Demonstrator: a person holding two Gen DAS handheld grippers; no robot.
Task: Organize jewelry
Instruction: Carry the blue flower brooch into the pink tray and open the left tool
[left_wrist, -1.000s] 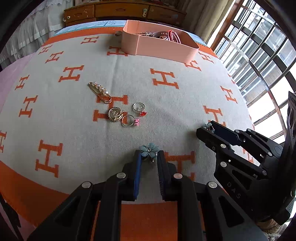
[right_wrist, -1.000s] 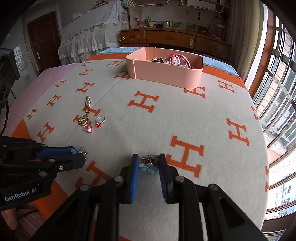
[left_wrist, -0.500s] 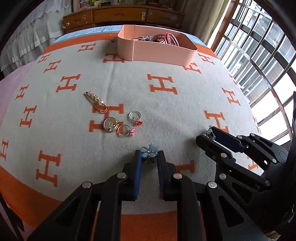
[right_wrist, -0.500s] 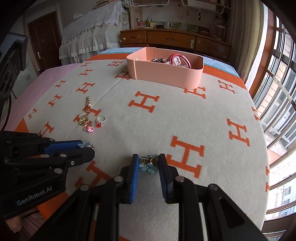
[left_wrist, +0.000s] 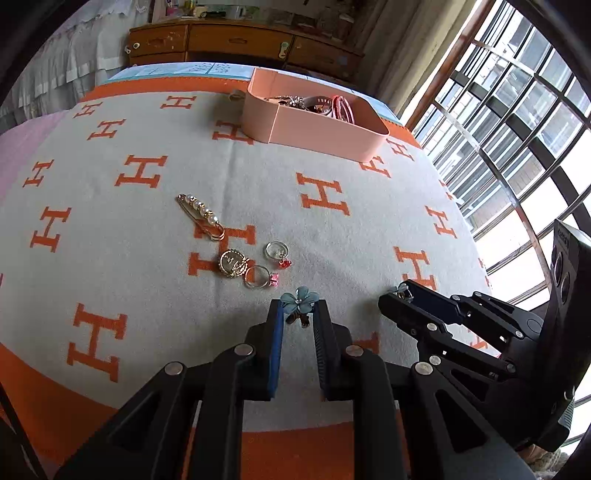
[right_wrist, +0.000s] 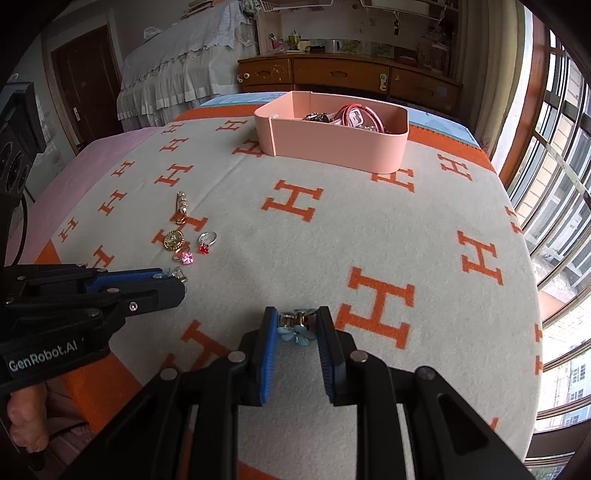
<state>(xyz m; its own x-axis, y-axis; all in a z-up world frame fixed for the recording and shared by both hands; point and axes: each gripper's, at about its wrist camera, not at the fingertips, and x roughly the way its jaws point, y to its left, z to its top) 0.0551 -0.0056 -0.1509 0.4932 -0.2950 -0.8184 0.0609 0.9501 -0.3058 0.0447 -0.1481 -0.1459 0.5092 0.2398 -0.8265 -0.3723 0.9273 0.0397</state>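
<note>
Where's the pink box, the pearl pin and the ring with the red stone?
pink box (right_wrist: 332, 149), right wrist view, front wall.
pearl pin (left_wrist: 201, 212), left wrist view, middle pearls.
ring with the red stone (left_wrist: 276, 250), left wrist view, silver band.

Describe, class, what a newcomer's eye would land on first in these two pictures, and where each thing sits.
First, the matching blue flower earrings: the left gripper pinches one blue flower earring, the right gripper the other flower earring, both low in the foreground. Next, the orange-H blanket under everything, with the pink box of jewelry at its far edge. Left of centre lie the pearl pin, gold medallion and two gem rings.
</note>
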